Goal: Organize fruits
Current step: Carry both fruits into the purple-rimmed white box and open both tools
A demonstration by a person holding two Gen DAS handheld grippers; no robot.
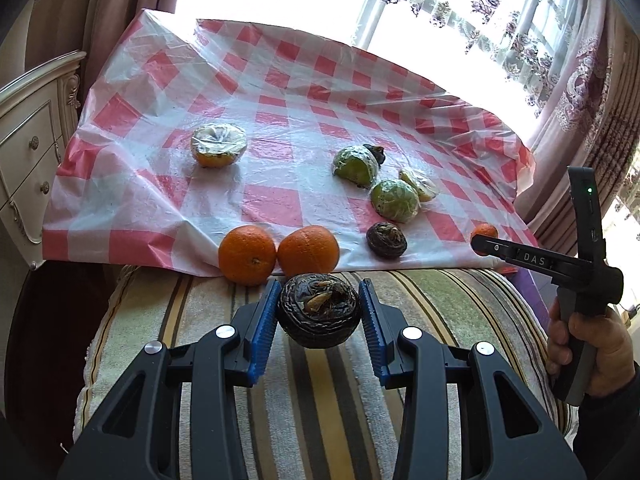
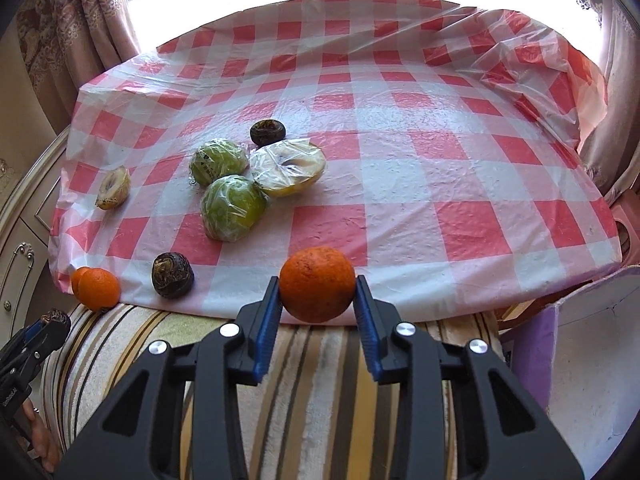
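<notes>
Two grippers each pinch a piece of fruit above the striped cushion (image 1: 328,392). The left gripper (image 1: 320,312) has its blue pads pressed on a dark wrinkled fruit (image 1: 319,310); the right gripper (image 2: 317,298) clamps an orange (image 2: 317,284) at the near edge of the checked cloth (image 2: 400,160). In the left view, two oranges (image 1: 247,255) sit touching at 11 o'clock from the held dark fruit, and another dark fruit (image 1: 386,240) lies at 1 o'clock. Two wrapped green fruits (image 2: 232,206) cluster mid-cloth beside a wrapped yellow half (image 2: 288,172).
</notes>
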